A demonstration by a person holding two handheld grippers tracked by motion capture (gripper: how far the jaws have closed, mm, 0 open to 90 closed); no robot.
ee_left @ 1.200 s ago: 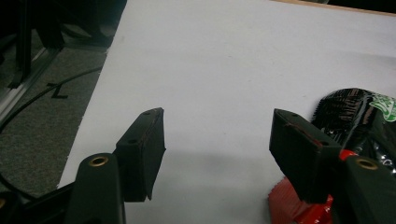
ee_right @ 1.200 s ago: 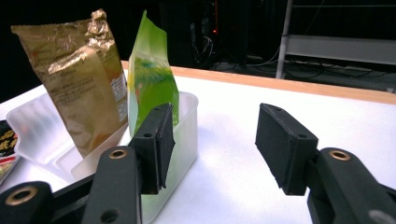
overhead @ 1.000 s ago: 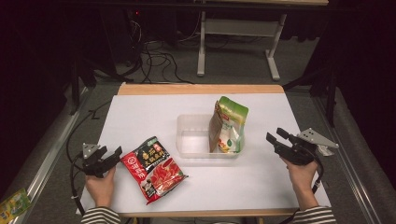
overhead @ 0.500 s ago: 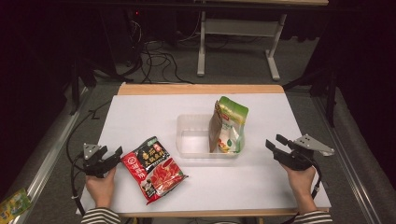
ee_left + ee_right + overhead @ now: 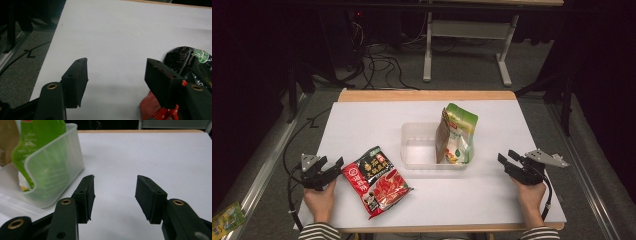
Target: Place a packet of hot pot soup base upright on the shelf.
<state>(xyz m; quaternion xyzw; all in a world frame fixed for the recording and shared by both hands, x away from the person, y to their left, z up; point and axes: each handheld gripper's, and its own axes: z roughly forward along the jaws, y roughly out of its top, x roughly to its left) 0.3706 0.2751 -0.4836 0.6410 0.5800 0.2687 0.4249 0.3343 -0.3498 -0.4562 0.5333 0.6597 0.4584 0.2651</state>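
1. High view: the left gripper (image 5: 333,169) sits at 8 o'clock on the white table (image 5: 362,125), jaws apart and holding nothing, just beside the red and black packet (image 5: 377,180) that lies flat at 7 o'clock. The right gripper (image 5: 506,162) is low at 4 o'clock, its jaws parted, having just closed a little with nothing between them. The clear tub (image 5: 417,150) stands near the centre, with the green pouch (image 5: 457,134) upright in its 3 o'clock end.
2. Left gripper view: the jaws stand wide over bare table; the packet (image 5: 190,62) lies at 3 o'clock, partly behind the right-hand jaw. Whether it touches that jaw I cannot tell.
3. Right gripper view: the jaws are open and empty above the table; the tub (image 5: 52,172) with the pouch (image 5: 37,145) inside sits at 10 o'clock, near the left-hand jaw.
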